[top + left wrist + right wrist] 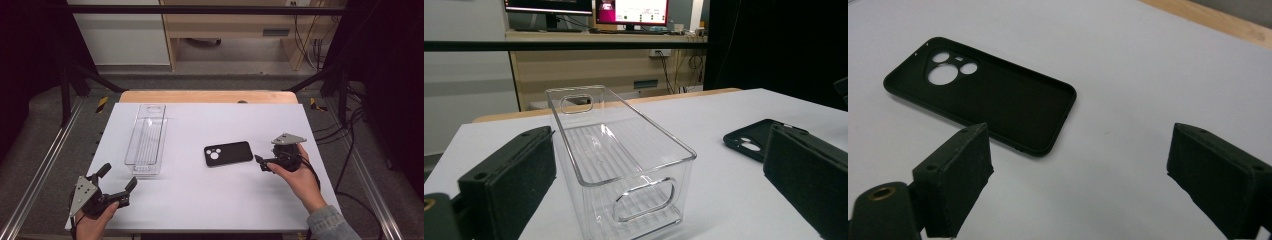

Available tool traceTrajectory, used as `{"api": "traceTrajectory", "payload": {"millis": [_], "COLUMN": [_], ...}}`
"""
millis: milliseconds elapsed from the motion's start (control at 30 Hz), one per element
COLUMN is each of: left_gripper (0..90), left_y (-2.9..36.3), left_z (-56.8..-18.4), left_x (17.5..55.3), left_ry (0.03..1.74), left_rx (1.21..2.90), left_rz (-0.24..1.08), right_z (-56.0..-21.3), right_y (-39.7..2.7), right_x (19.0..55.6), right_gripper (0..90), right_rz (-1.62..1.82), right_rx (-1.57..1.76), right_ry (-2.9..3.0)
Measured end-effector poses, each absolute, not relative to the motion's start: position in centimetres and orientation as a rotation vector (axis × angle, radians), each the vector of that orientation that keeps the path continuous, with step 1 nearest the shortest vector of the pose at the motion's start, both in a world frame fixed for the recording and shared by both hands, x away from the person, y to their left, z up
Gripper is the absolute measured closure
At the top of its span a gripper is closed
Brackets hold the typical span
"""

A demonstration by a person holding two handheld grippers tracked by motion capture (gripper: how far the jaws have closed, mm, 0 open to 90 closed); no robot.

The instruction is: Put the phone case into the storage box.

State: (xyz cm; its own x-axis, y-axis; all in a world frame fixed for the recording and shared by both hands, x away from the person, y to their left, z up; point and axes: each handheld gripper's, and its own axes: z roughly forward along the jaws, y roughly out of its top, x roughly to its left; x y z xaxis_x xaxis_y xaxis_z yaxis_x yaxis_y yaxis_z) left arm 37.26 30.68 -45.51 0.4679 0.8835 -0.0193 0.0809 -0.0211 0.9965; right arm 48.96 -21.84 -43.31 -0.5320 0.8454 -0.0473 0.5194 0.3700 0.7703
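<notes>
A black phone case (228,153) lies flat, inside up, at the middle right of the white table top. My right gripper (261,163) sits just to its right, pointing at it, open with nothing between the jaws. In the right gripper view the phone case (993,100) lies just beyond the spread jaws of that gripper (1078,165). A clear plastic bin (146,141) with handle slots stands empty at the left. My left gripper (119,176) rests open near the front left corner, short of the bin. The left gripper view has the bin (624,150) straight ahead of the left gripper (664,170) and the case (751,140) to the right.
The white table top (200,200) ends in a wooden edge (210,96) at the back. Black frame rails (65,95) stand at the sides, and cables (350,130) trail on the floor to the right. Screens (589,7) glow on a far desk.
</notes>
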Motion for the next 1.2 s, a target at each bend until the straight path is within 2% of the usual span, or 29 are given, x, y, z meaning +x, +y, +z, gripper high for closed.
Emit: {"api": "traceTrajectory", "payload": {"millis": [300,767,1033,1200], "left_gripper": [0.1,0.1,0.1,0.1], "left_y": [30.8,30.7,30.7,30.7], "left_z": [-45.5,-45.4,-45.4,-45.4], "left_x": [37.2,37.3,37.3,37.3], "left_ry": [0.901,0.897,0.898,0.895], "left_rx": [1.45,1.451,1.451,1.456], "left_rz": [0.799,0.792,0.789,0.789], "right_z": [-43.5,-44.3,-45.2,-45.5], "right_y": [-20.7,-19.3,-19.0,-18.9], "right_x": [51.9,54.5,55.5,55.8], "right_gripper": [12.2,11.1,16.2,23.5], "right_rz": [0.919,0.879,0.894,0.907], "right_rx": [1.249,1.3,1.353,1.38], "right_ry": [2.289,2.347,2.353,2.343]}}
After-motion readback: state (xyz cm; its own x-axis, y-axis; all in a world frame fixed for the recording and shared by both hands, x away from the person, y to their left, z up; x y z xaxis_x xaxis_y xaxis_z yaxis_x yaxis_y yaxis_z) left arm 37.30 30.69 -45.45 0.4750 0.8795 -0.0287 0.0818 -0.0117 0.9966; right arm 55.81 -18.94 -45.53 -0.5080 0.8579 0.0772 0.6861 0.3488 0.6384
